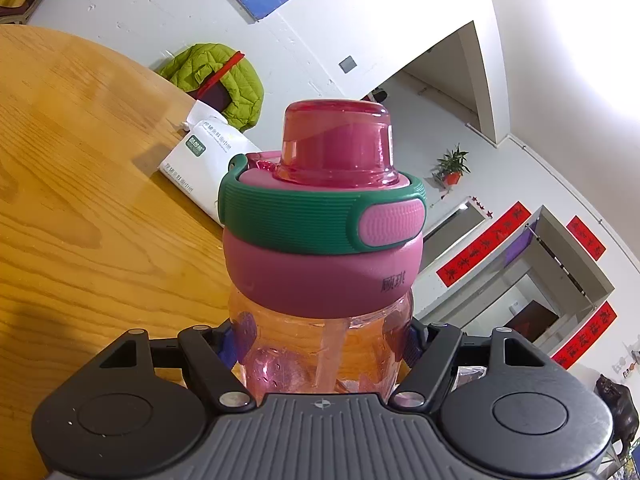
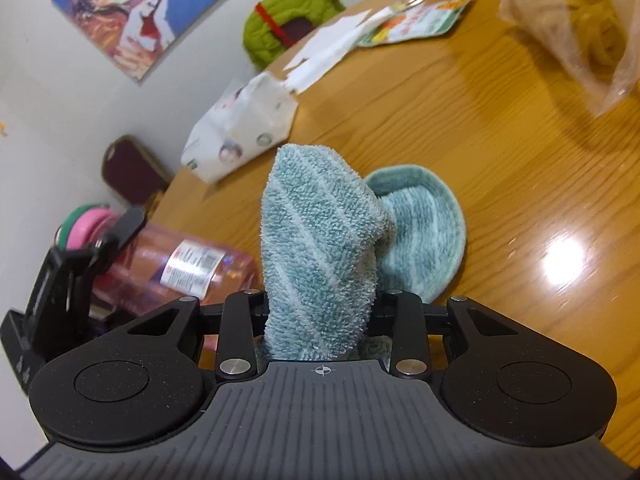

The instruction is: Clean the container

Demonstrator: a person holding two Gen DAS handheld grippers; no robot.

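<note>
Your two handheld grippers, seen from their own cameras

Your left gripper and right gripper look alike: a grey ribbed plastic body bearing a small crosshair mark, two round black housings with circular caps, black linkage arms pinned by silver rivets, and, on the left gripper only, purple finger pads.
</note>
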